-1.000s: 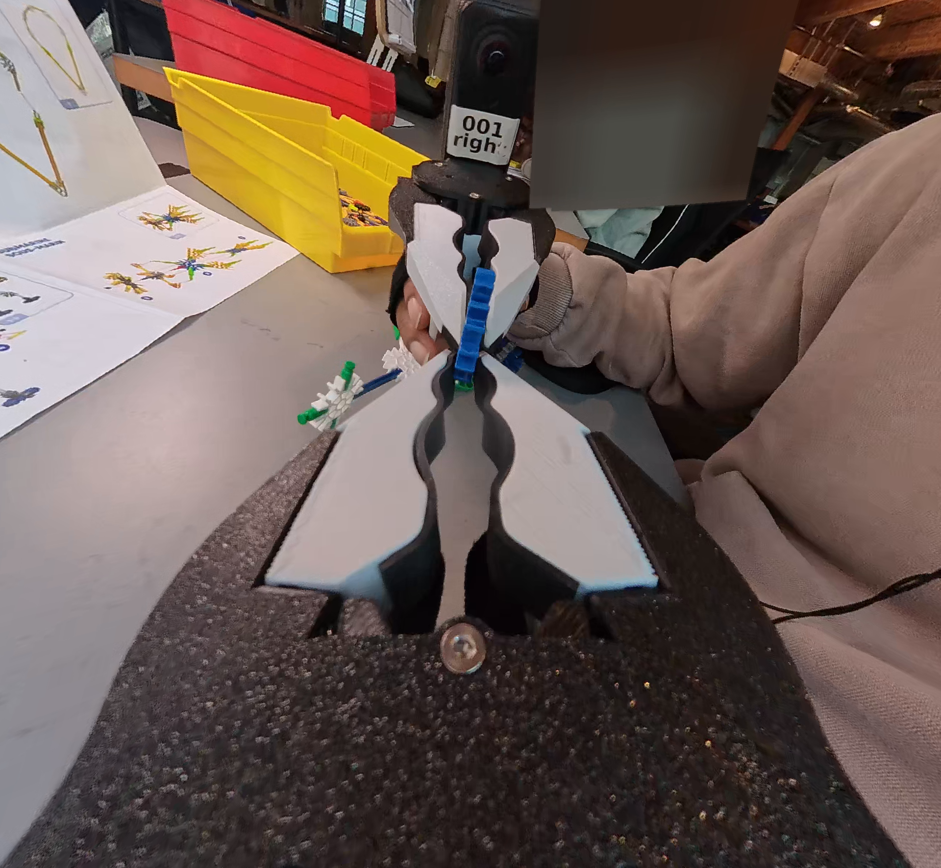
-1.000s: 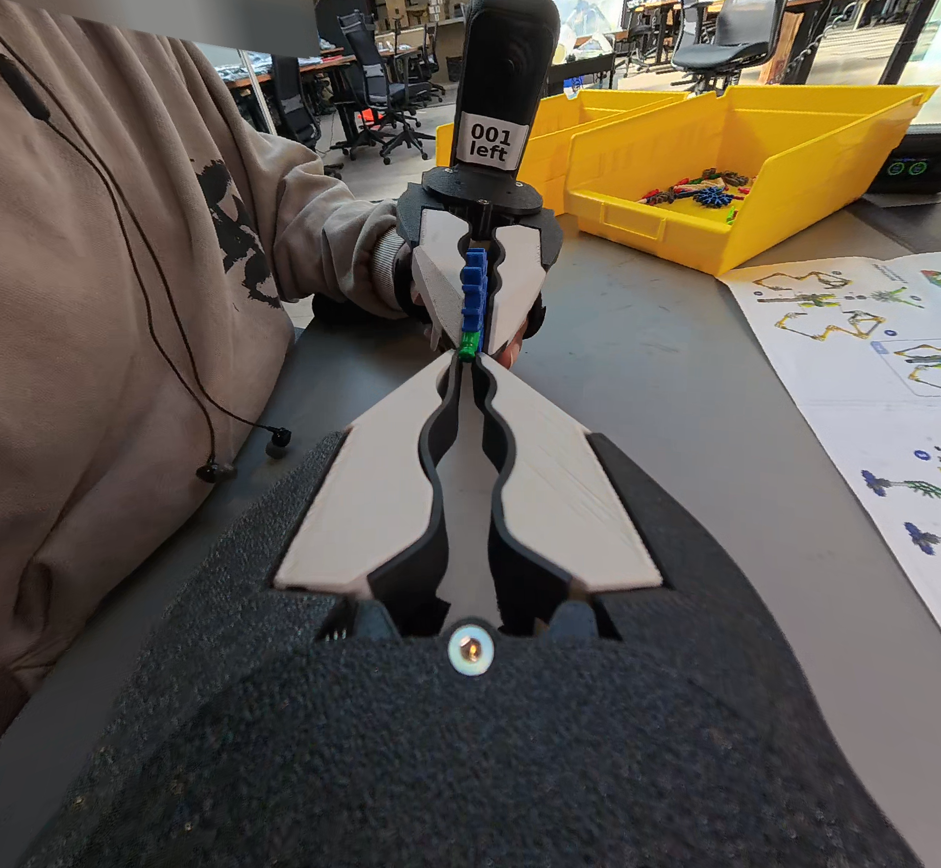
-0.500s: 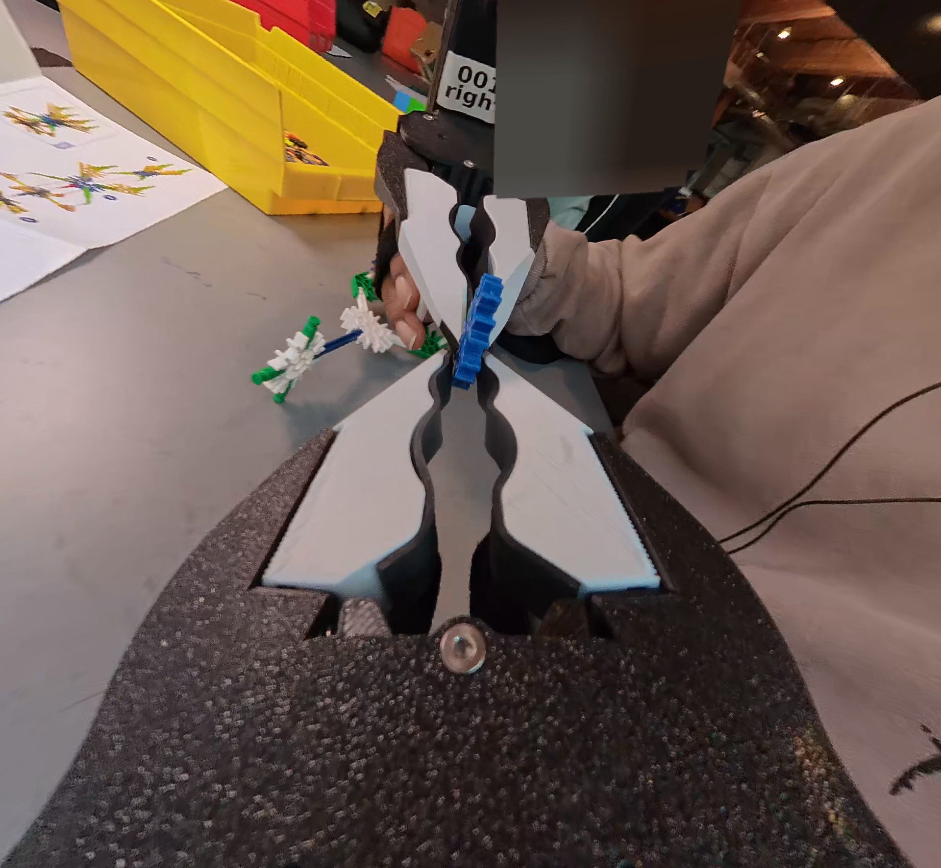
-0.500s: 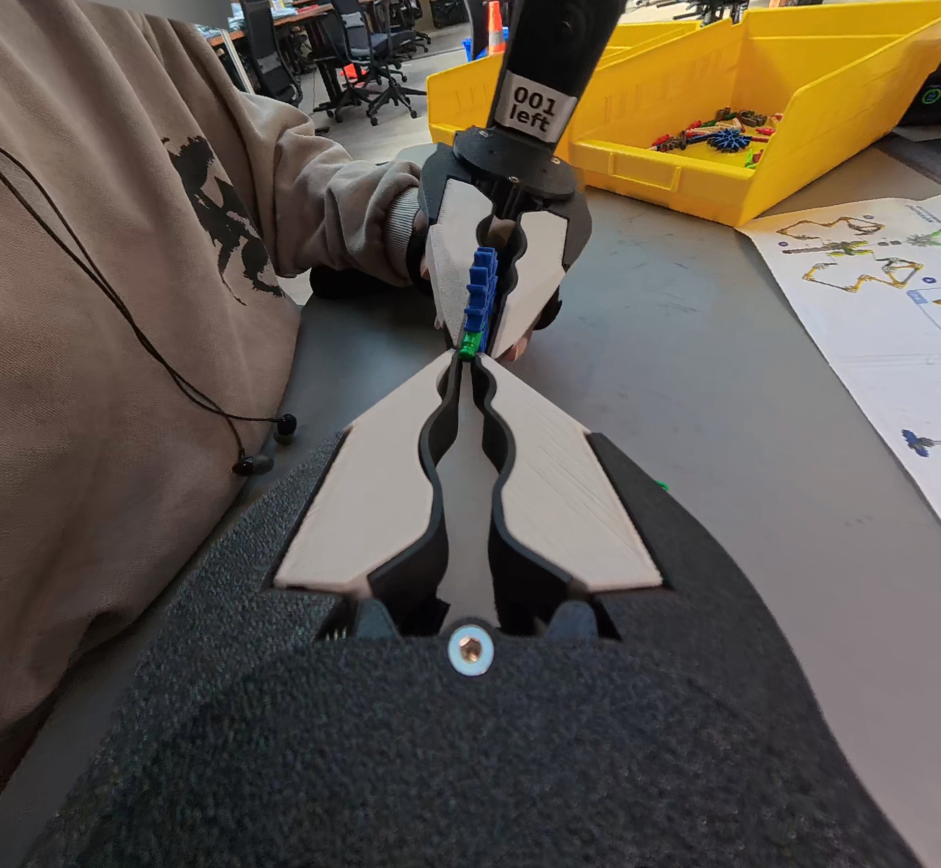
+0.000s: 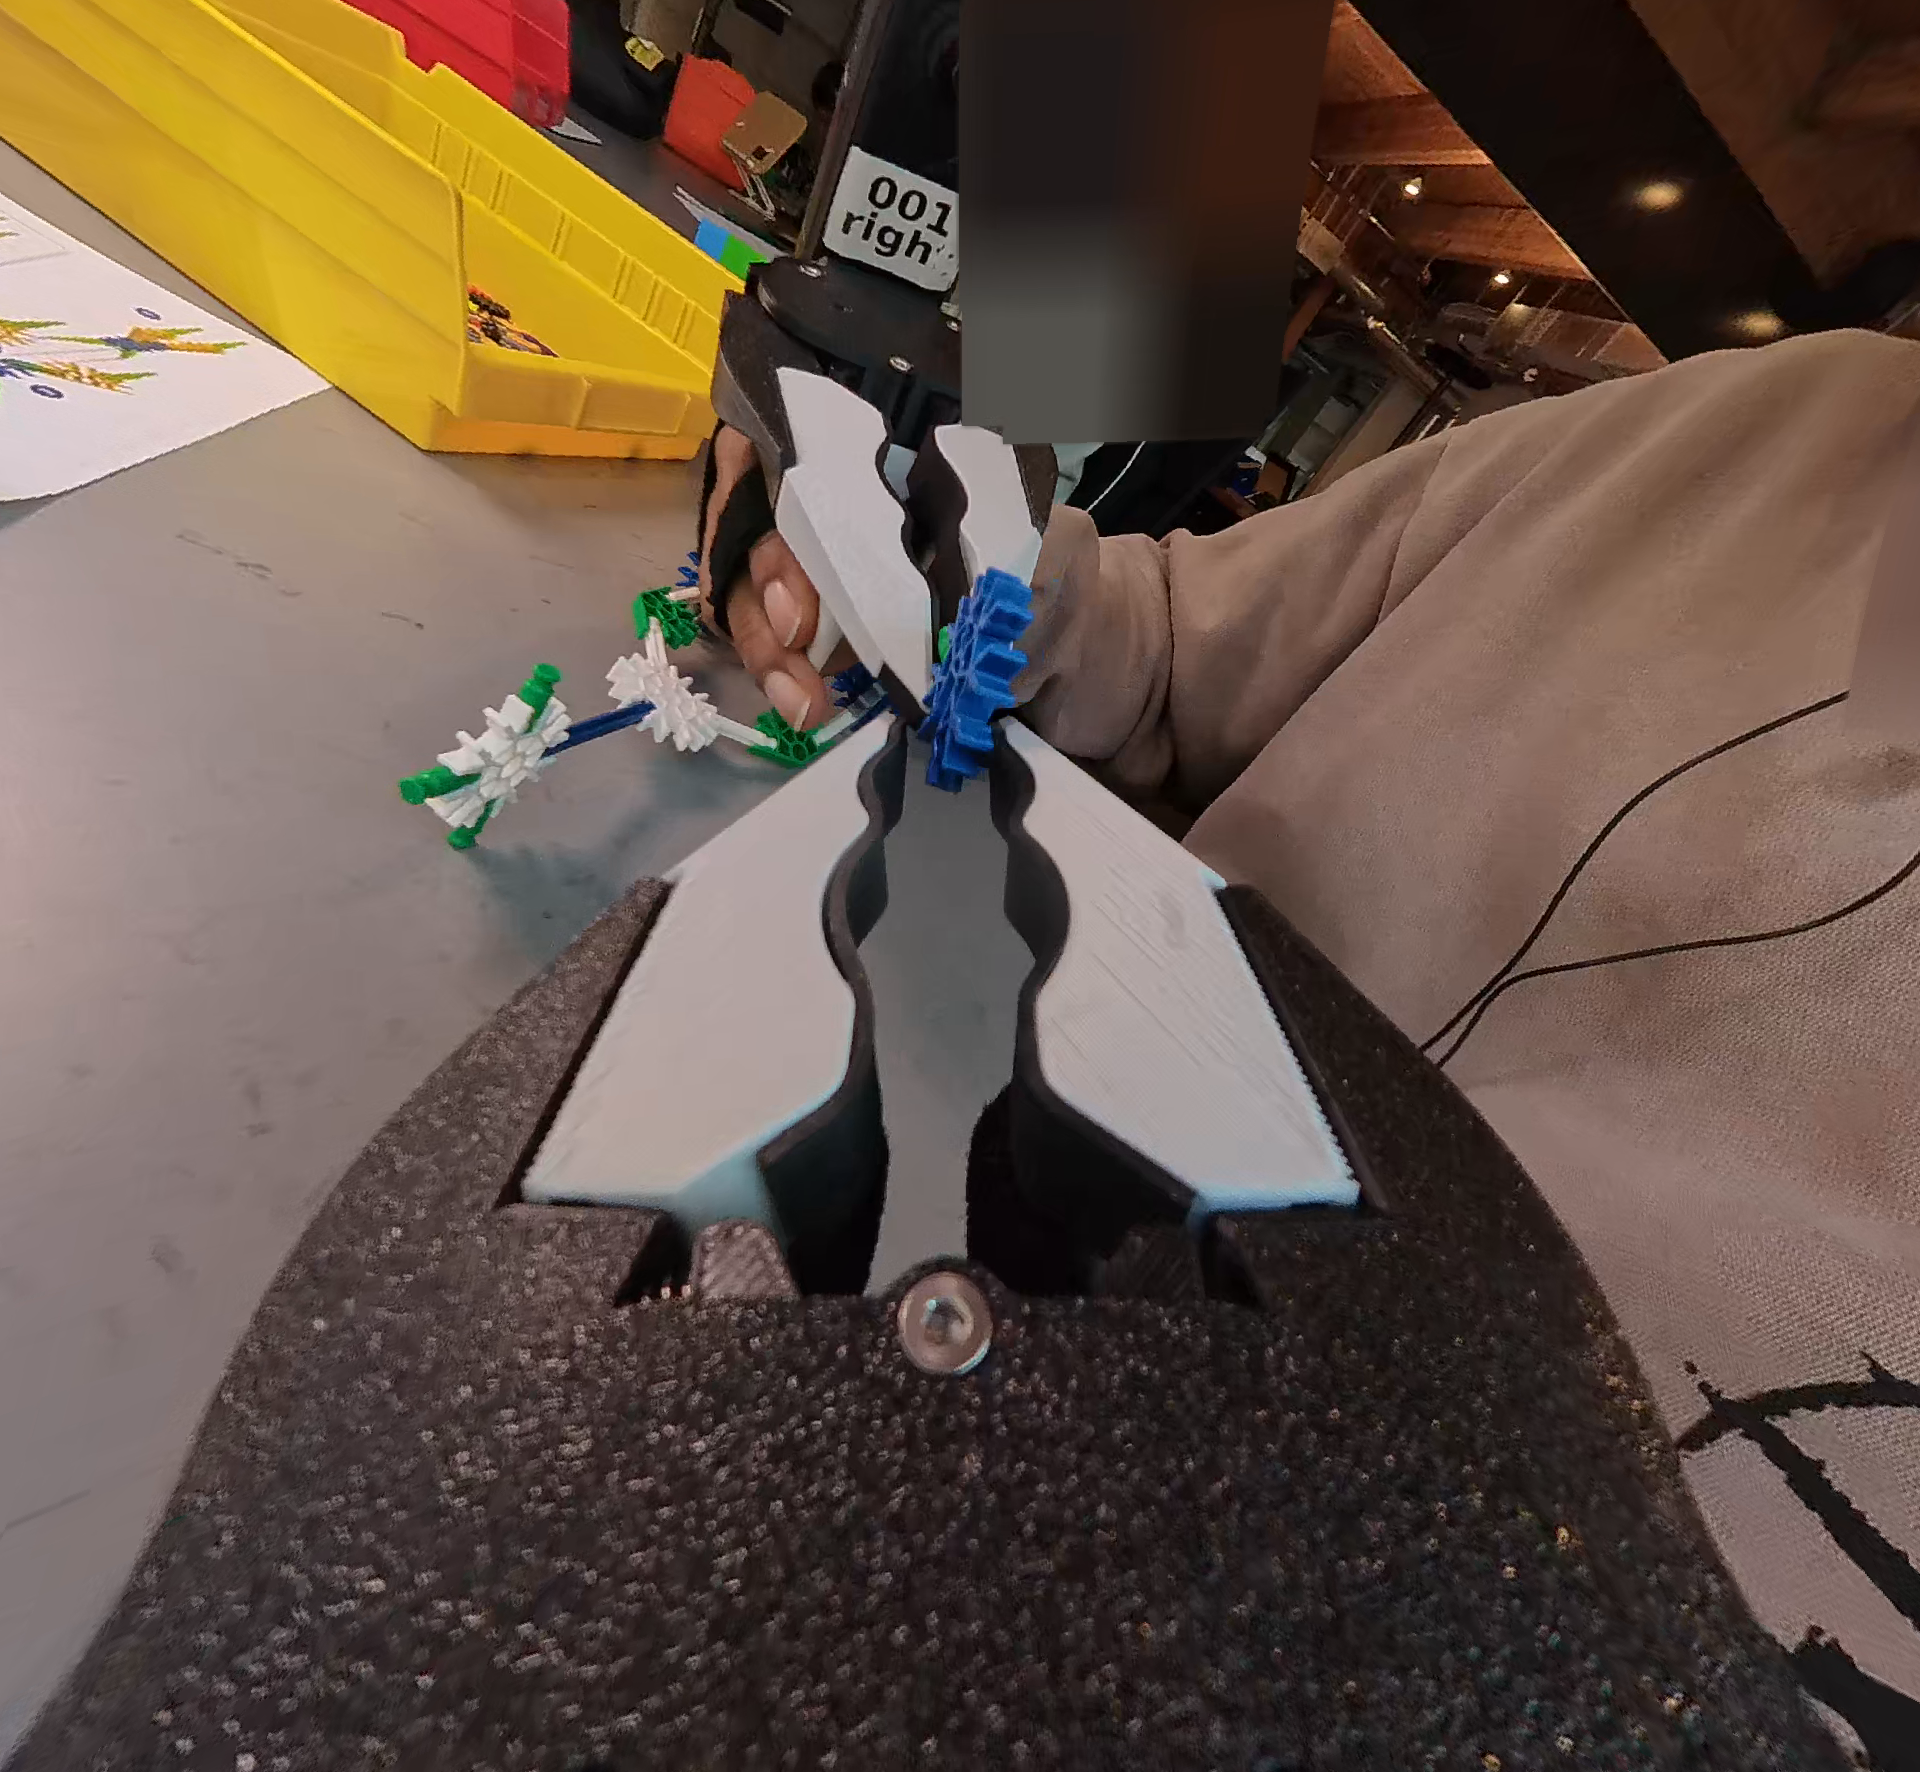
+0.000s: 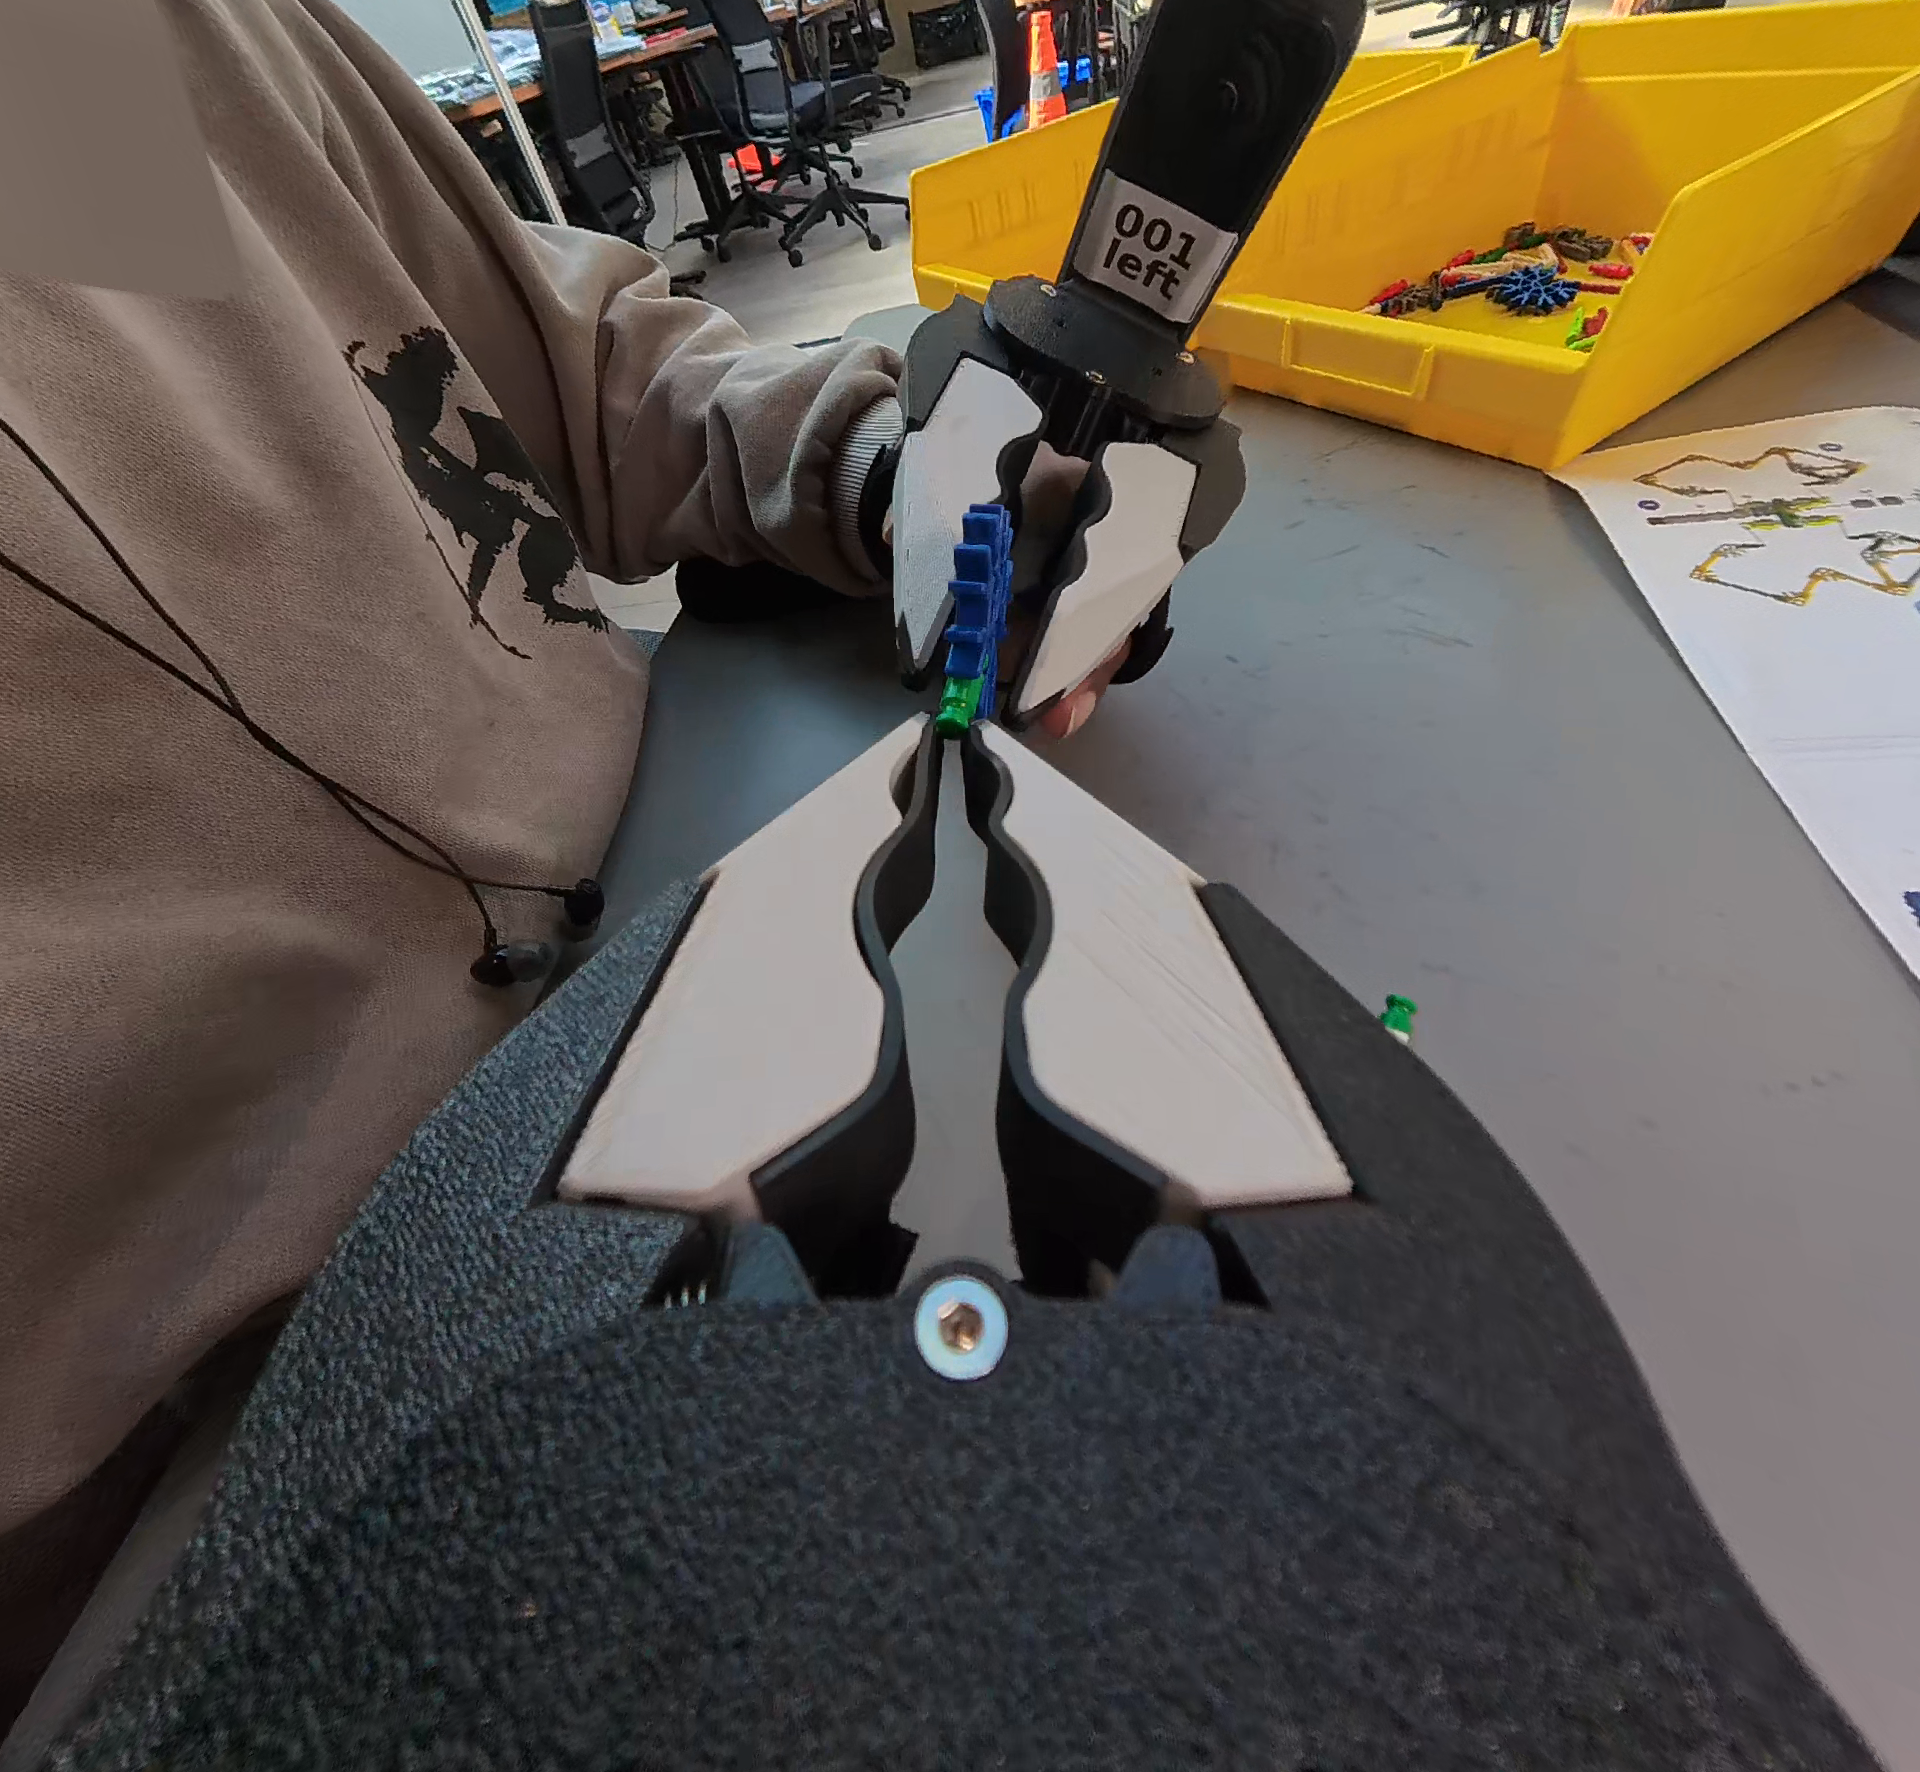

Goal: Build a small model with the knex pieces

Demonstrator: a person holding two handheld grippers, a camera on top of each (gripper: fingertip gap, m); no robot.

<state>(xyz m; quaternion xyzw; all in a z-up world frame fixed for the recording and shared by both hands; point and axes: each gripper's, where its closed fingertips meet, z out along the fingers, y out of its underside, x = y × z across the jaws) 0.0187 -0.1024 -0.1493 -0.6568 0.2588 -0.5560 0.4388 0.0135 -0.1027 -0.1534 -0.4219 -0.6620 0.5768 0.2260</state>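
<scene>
Left tongs (image 5: 948,748) pinching blue toothed connector (image 5: 977,673), right tongs (image 6: 951,733) pinching its green rod (image 6: 957,699) (tip to tip), grey table (image 5: 260,683).

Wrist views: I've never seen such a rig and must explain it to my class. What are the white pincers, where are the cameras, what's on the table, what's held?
A person grips a two-fingered tool in each hand; a camera on each looks along its fingers. The left hand-held gripper flanks a blue toothed connector; whether it pinches is unclear. The right hand-held gripper is shut on a green rod. On the grey table: a small toy assembly, a yellow bin, a printed sheet.
</scene>
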